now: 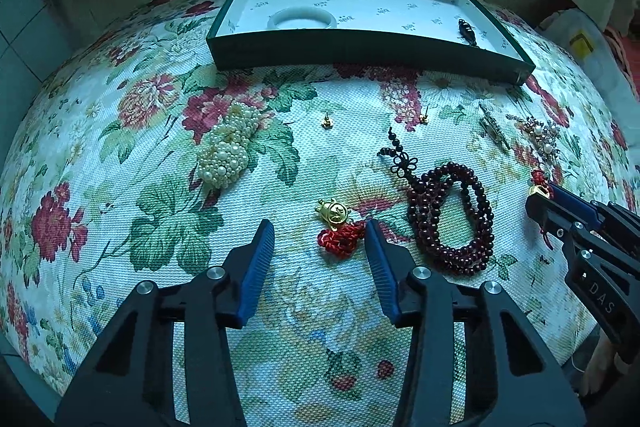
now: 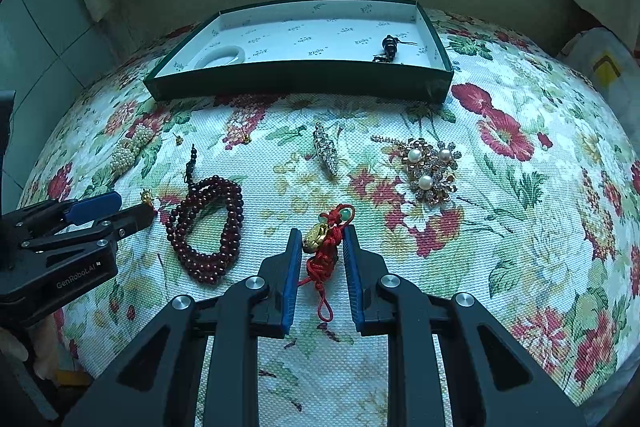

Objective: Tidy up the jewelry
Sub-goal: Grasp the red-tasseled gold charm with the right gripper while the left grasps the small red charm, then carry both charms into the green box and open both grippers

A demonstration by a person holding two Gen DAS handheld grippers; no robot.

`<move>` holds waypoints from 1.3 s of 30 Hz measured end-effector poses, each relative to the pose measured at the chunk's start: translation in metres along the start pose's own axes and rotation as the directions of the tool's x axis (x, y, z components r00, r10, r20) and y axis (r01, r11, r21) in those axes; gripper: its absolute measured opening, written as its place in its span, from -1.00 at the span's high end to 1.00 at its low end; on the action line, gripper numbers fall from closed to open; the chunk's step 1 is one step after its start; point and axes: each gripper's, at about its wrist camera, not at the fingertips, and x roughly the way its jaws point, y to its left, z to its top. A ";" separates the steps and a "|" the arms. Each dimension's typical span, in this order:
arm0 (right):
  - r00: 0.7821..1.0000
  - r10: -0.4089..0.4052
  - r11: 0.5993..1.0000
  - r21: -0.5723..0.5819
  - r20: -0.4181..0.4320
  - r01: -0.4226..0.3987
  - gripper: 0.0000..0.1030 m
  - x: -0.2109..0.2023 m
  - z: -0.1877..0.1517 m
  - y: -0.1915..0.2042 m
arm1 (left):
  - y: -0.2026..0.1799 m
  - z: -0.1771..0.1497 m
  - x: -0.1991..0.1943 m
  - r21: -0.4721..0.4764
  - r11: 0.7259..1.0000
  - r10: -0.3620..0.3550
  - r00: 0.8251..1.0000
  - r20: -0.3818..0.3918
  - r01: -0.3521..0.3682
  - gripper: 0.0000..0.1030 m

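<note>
A gold turtle charm on a red knotted cord [image 1: 335, 223] lies on the flowered cloth between the fingers of my left gripper [image 1: 320, 239]. The red knot touches the right pad while the left pad stands clear, so this gripper is open. My right gripper [image 2: 322, 239] is shut on a second gold charm with a red cord and green beads [image 2: 326, 241], which rests on the cloth. The left wrist view shows that gripper [image 1: 542, 193] at the right edge. A dark red bead necklace [image 1: 452, 215] lies coiled between the two grippers.
A green box [image 1: 360, 47] at the back holds a white bangle [image 1: 300, 19] and a dark bead pendant [image 1: 467, 31]. On the cloth lie a pearl piece [image 1: 228, 147], two gold studs [image 1: 328, 123], a silver clip [image 2: 330, 151] and a pearl brooch [image 2: 430, 167].
</note>
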 end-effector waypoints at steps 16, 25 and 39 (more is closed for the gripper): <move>1.000 0.013 1.000 0.011 -0.010 -0.012 0.58 0.005 -0.003 -0.001 | 0.004 -0.002 0.001 0.000 0.999 -0.045 0.999 0.019 0.045 0.71; 1.000 0.014 1.000 0.011 -0.009 -0.014 0.58 0.005 -0.003 -0.001 | 0.011 -0.004 -0.003 -0.030 0.997 -0.073 0.997 0.022 0.074 0.75; 1.000 0.022 1.000 0.008 0.011 -0.022 0.58 -0.002 0.001 0.001 | 0.010 0.005 -0.025 -0.031 0.995 -0.088 0.994 0.070 0.090 0.76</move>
